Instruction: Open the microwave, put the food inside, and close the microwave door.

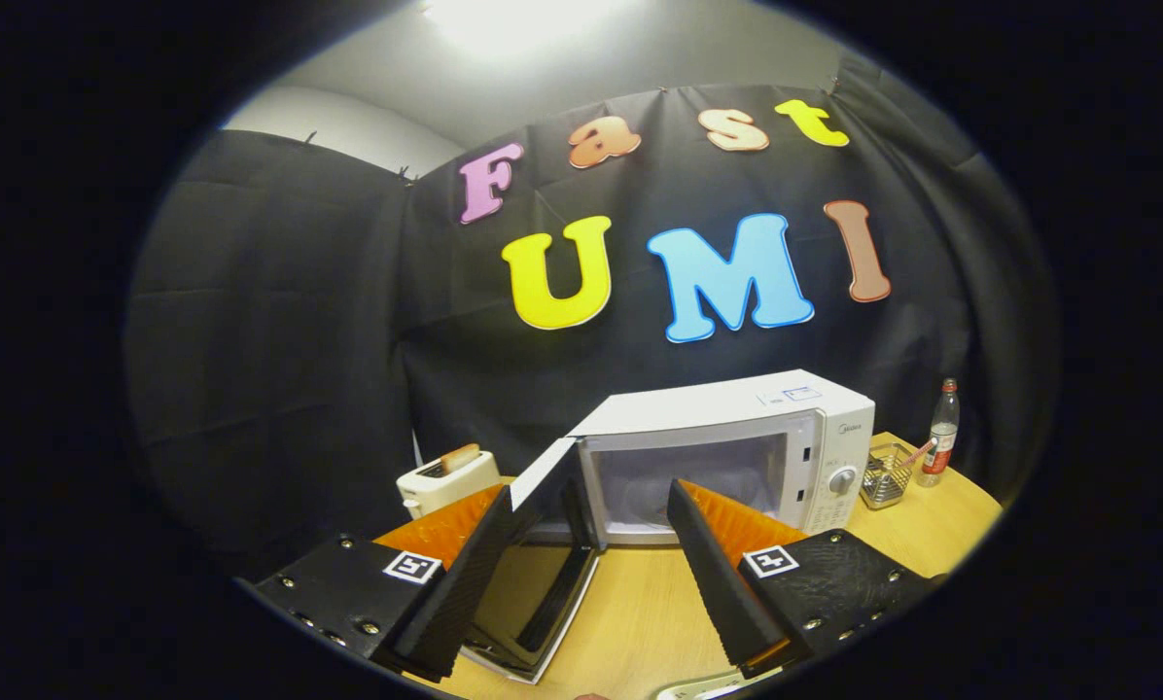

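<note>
Microwave point(727, 457) stands on the wooden table point(640, 612) with its door point(533, 574) swung wide open toward the gripper.

Its white body sits just beyond the fingertips, against the black cloth wall, and the cavity looks bare as far as can be seen. The gripper point(591, 506) is held with its jaws spread apart and nothing between them; the open door hangs in the gap between the two fingers, nearer the left finger point(465, 583), though whether it touches that finger is unclear. A white toaster point(445, 479) with a slice of bread point(460, 457) sticking up sits left of the microwave. To the right of the microwave are a small wire basket point(885, 476) and, just beside it, a bottle point(941, 435).
</note>
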Demonstrator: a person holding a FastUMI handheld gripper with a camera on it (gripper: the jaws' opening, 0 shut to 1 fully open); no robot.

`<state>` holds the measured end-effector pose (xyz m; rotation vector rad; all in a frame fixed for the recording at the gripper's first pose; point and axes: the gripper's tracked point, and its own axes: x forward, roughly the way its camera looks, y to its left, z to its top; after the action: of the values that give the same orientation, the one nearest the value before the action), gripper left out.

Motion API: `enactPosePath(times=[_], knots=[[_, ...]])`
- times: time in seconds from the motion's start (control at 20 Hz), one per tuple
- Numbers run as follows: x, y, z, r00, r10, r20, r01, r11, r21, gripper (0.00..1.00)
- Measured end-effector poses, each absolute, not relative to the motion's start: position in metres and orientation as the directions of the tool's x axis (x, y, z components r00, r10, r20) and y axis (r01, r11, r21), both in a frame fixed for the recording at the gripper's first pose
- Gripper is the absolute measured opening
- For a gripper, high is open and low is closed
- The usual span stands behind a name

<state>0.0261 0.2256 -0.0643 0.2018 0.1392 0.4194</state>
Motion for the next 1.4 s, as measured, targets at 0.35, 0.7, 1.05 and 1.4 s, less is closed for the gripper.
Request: enactPosePath(times=[0.35,0.7,1.05,1.4], knots=[[-0.034,0.286,-0.059,0.833,0.545,-0.095,-0.522,0.831,0.194,0.97],[-0.079,0.351,-0.045,0.735,0.676,-0.058,-0.660,0.732,0.171,0.97],[-0.109,0.396,-0.080,0.622,0.768,-0.151,-0.745,0.641,0.187,0.97],[-0.111,0.407,-0.125,0.574,0.778,-0.257,-0.749,0.625,0.221,0.79]])
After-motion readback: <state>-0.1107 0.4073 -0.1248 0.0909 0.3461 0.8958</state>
